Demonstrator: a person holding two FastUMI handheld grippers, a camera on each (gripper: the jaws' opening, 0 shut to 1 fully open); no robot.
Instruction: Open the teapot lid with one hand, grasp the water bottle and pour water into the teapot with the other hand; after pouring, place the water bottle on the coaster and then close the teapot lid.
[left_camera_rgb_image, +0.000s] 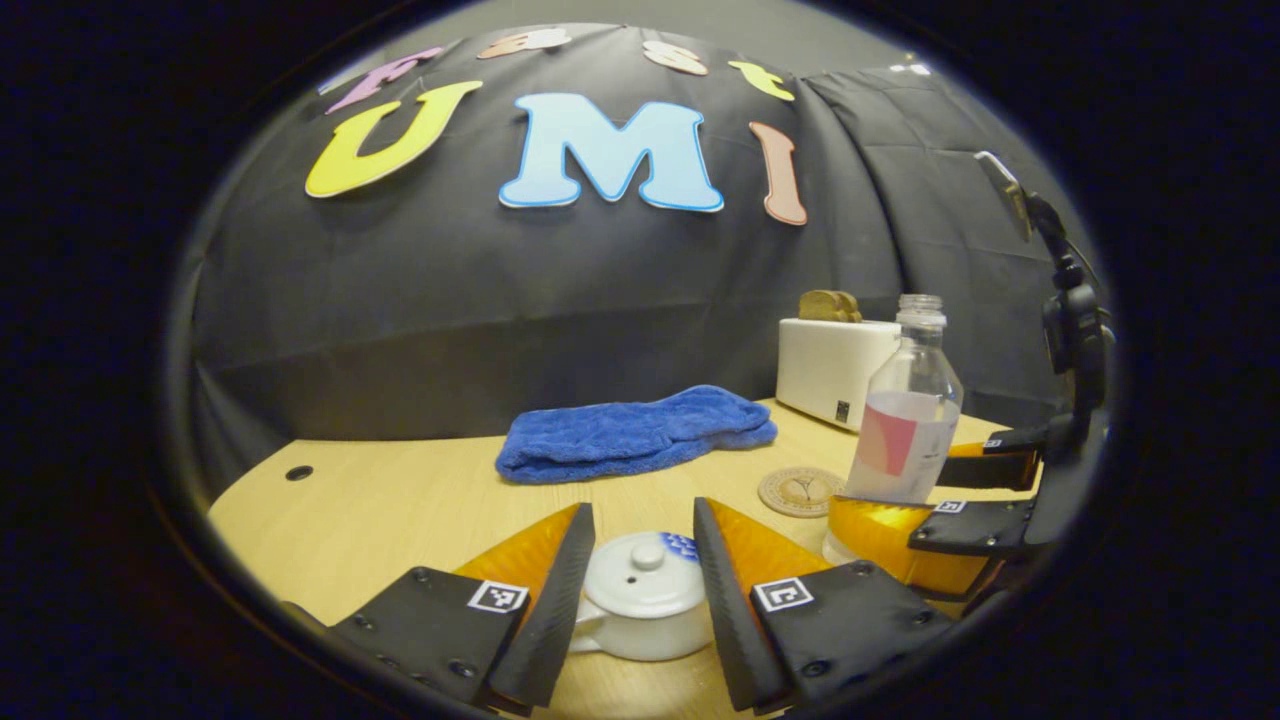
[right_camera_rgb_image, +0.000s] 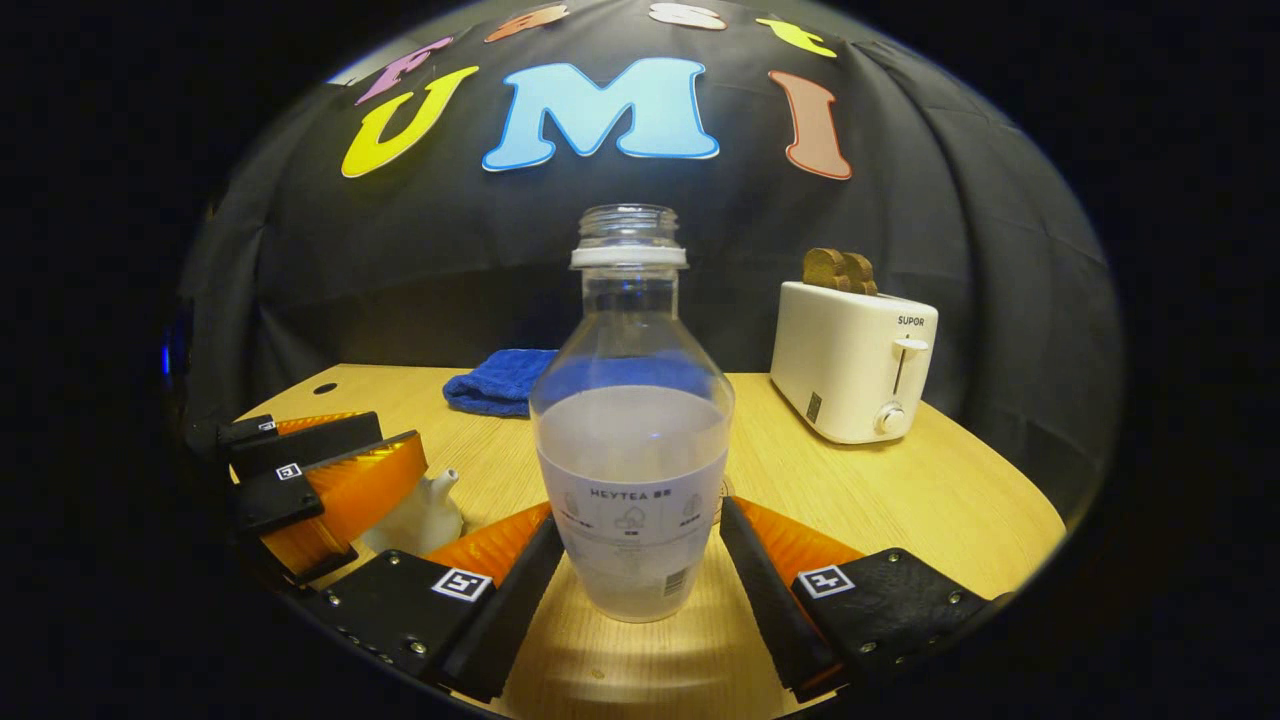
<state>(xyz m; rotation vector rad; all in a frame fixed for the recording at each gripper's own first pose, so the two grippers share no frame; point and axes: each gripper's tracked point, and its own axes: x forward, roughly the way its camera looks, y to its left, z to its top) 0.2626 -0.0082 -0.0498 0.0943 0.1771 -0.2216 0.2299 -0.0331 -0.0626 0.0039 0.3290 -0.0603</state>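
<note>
now my left gripper (left_camera_rgb_image: 643, 590) stands apart around the teapot (left_camera_rgb_image: 640, 600), its lid (left_camera_rgb_image: 645, 572) on, ready to lift; my right gripper (right_camera_rgb_image: 640, 575) is apart beside the water bottle (right_camera_rgb_image: 632, 430). farther, the coaster (left_camera_rgb_image: 800, 491) waits.

Left gripper (left_camera_rgb_image: 642, 560), right gripper (right_camera_rgb_image: 640, 560): black screwed plates, square coded tags.
</note>
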